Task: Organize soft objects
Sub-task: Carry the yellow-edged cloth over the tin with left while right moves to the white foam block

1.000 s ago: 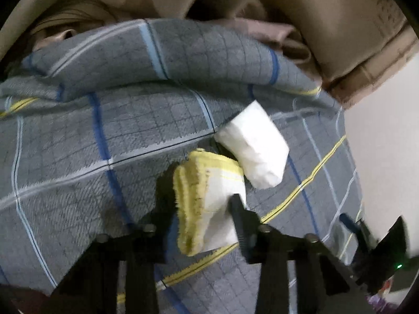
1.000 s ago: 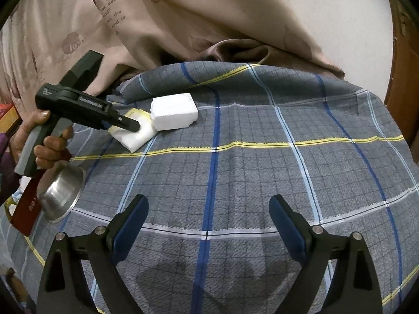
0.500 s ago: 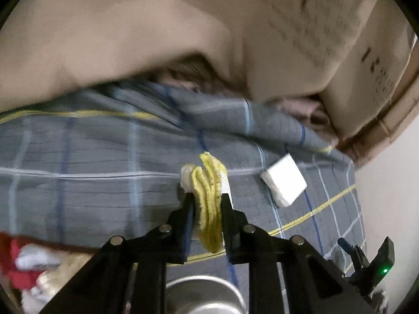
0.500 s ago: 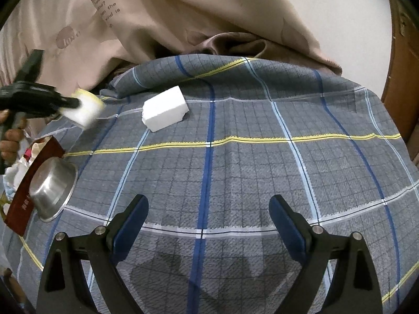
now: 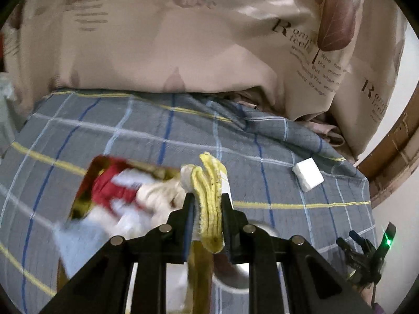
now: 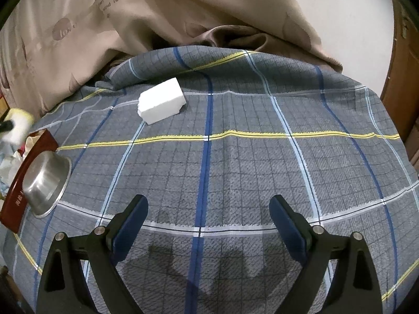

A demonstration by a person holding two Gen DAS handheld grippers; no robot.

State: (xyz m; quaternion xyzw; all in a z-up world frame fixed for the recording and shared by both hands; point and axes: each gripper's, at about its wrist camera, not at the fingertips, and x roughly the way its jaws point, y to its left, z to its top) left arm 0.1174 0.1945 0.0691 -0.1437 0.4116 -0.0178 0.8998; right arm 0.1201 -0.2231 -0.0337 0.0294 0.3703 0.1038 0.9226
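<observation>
My left gripper [image 5: 208, 204] is shut on a yellow and white sponge [image 5: 209, 196], squeezed narrow between the pads and held in the air. It hangs over a red box [image 5: 89, 180] that holds red, white and cream soft things. In the right wrist view the same sponge [image 6: 18, 124] shows blurred at the far left, above the red box [image 6: 15, 204]. A white foam block [image 6: 161, 100] lies on the plaid cloth; in the left wrist view the block [image 5: 307, 174] is off to the right. My right gripper [image 6: 209, 219] stands open above the cloth with nothing between its fingers.
A steel bowl [image 6: 44, 180] leans against the red box; its rim [image 5: 235, 280] shows under the left gripper. A grey plaid cloth [image 6: 235, 170] covers the surface. A beige printed curtain [image 5: 183, 39] hangs behind, and a wooden frame [image 6: 400, 78] stands at the right.
My left gripper closed on the yellow sponge, lifted it off the cloth and carried it left, away from the white block, to above the red box. My right gripper stayed put.
</observation>
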